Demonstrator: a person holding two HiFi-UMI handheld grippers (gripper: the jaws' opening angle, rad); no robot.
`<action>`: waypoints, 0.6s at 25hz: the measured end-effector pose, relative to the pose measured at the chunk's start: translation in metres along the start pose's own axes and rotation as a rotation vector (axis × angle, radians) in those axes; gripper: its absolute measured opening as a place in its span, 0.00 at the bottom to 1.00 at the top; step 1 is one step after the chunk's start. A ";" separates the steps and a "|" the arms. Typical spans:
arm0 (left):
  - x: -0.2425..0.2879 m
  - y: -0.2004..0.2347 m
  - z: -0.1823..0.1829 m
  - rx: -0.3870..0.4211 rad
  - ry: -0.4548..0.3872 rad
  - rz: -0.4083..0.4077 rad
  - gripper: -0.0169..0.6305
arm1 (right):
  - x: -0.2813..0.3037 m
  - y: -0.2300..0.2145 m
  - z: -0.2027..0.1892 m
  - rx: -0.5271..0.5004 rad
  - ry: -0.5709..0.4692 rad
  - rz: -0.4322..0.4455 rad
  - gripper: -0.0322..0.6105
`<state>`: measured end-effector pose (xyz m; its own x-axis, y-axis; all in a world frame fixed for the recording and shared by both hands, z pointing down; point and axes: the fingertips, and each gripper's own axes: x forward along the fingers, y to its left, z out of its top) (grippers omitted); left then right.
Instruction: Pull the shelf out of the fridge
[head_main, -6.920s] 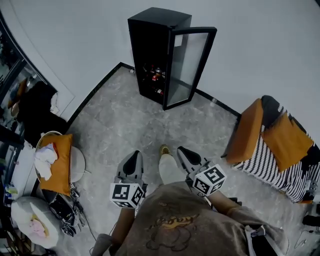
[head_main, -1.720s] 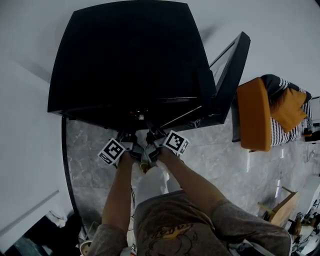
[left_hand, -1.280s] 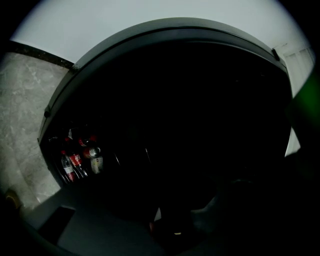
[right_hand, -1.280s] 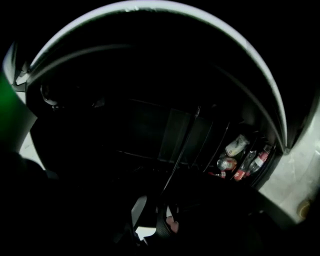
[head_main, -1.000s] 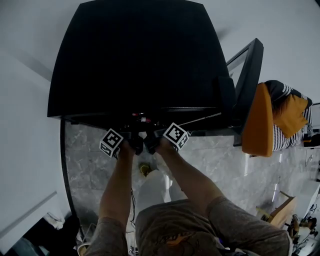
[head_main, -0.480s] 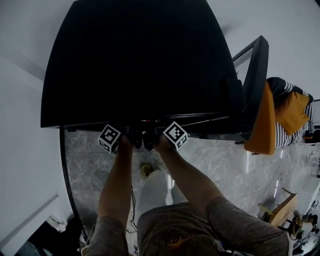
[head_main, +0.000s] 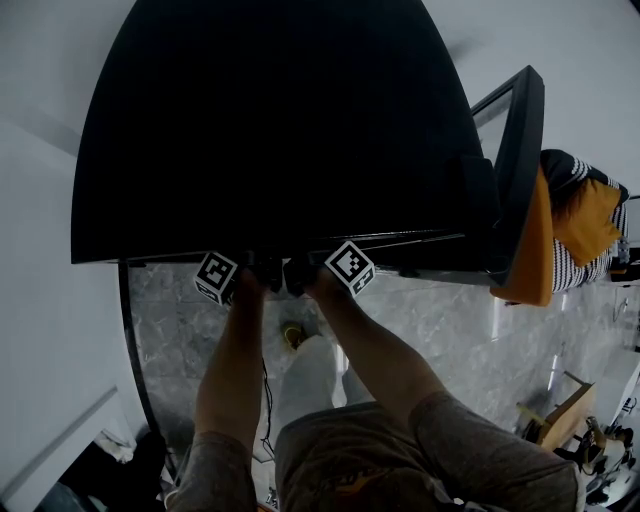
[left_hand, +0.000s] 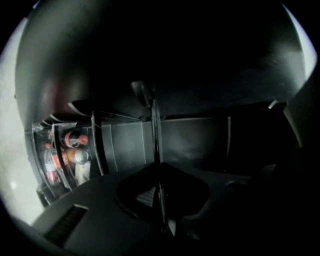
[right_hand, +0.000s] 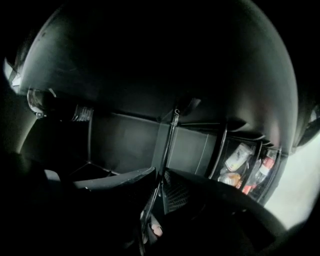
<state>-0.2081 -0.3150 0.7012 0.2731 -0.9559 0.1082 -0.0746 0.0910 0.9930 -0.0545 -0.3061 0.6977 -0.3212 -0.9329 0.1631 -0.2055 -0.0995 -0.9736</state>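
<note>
The head view shows me only the top of the black box-shaped fridge (head_main: 280, 130), its glass door (head_main: 520, 170) open at the right, and both my tongs reaching in under the near edge. The gripper views show the inside. My left gripper (left_hand: 159, 185) has just been closing and pinches the thin dark shelf (left_hand: 155, 135), which is still in the cabinet. My right gripper (right_hand: 157, 192) has done the same. Bottles and cans (left_hand: 75, 142) sit off to one side.

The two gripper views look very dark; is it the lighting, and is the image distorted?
Left gripper view: dim fridge interior, only the bottles lit, shelf wire a faint glint; round fisheye frame. Right gripper view: equally dark, black corners. Head view: evenly lit, fridge edges bowed.
</note>
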 end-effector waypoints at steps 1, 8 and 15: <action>0.000 -0.002 -0.001 -0.004 -0.001 -0.006 0.07 | 0.000 0.000 0.000 0.011 -0.004 0.003 0.14; -0.002 -0.007 -0.001 -0.009 0.011 -0.044 0.05 | -0.002 0.000 -0.001 0.110 -0.037 0.034 0.11; -0.008 -0.015 -0.007 -0.068 0.017 -0.084 0.05 | -0.010 0.000 -0.002 0.146 -0.025 0.067 0.11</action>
<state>-0.2026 -0.3066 0.6860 0.2921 -0.9561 0.0247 0.0141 0.0301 0.9994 -0.0535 -0.2962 0.6965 -0.3066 -0.9471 0.0944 -0.0468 -0.0841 -0.9954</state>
